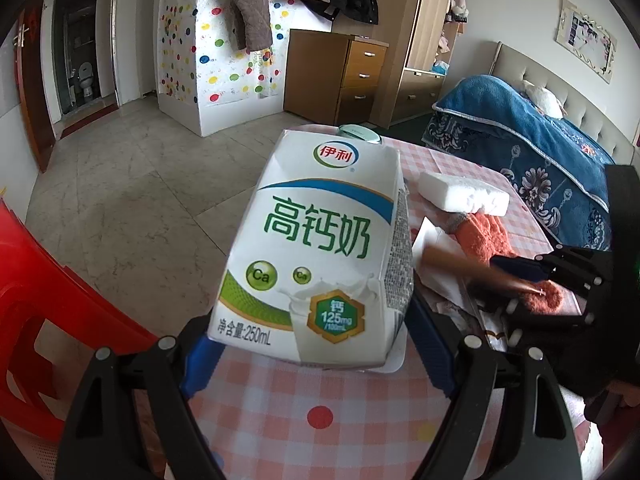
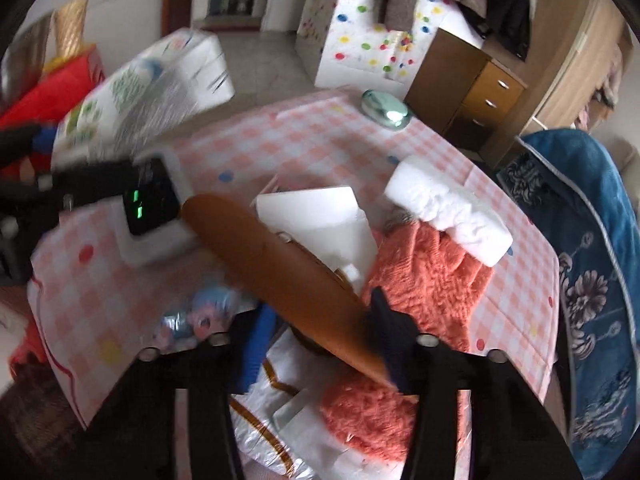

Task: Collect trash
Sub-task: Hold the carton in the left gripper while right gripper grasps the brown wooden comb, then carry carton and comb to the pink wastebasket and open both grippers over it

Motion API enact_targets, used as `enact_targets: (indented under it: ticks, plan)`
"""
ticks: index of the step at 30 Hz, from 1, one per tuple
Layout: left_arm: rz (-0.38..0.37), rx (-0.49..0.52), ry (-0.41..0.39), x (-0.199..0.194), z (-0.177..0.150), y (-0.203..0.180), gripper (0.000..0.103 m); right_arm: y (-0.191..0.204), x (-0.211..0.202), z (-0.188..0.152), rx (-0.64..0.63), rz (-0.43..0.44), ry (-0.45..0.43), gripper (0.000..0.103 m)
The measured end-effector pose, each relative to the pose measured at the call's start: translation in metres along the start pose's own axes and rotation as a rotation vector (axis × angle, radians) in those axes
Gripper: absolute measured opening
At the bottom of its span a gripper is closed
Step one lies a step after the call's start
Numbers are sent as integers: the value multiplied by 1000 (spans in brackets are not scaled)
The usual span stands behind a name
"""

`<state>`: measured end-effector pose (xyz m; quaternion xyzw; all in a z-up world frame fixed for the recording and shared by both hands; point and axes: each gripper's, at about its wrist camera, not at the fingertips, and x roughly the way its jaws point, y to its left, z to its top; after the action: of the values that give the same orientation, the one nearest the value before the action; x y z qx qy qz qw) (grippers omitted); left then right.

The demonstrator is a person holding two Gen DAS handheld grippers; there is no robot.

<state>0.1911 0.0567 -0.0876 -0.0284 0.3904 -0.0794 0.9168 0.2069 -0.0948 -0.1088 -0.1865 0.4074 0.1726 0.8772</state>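
Pink-and-white checked cloth covers the table (image 1: 320,396), which stands in a bedroom with a pale tiled floor.

Over its near edge the left tool (image 1: 312,344) has its jaws spread wide around the base of a white milk carton (image 1: 316,248) with green lettering; the blue pads sit against the carton's lower corners and it tilts up off the cloth, so it reads as gripped.

At the right of that view the right tool (image 2: 320,336) reaches in over the clutter. From its own camera, a brown wooden stick (image 2: 276,264) runs slantwise between its jaws and lies against the dark right-hand pad; the blue left-hand pad stands apart from it, so the jaws are part-way open, and whether the stick is truly pinched I cannot tell.

Under and beside the stick lie an orange knitted cloth (image 2: 424,280), white paper scraps (image 2: 320,216) and a crumpled foil wrapper (image 2: 272,432). Just beyond, a white foam block (image 2: 444,212) rests partly on the orange cloth. At the far edge of the table sits a small pale-green oval thing (image 2: 386,110).

A red plastic chair (image 1: 36,288) stands to the left, a bed with a blue blanket (image 1: 536,152) to the right.
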Motion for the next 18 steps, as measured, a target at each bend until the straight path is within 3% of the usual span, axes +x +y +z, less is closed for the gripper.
enact_targets:
  ticks: [3, 9, 12, 18]
  plan:
    - [-9, 9, -13, -7, 0, -5, 81, -30, -20, 4, 178, 35, -90, 10]
    - [-76, 63, -48, -36, -6, -36, 81, -60, -60, -4, 396, 112, -185, 9]
    - [-129, 97, -53, -49, -16, -60, 81, -70, -93, -32, 519, 178, -214, 9]
    - [-251, 202, -32, -68, -50, -122, 81, -68, -129, -85, 619, 140, -233, 9]
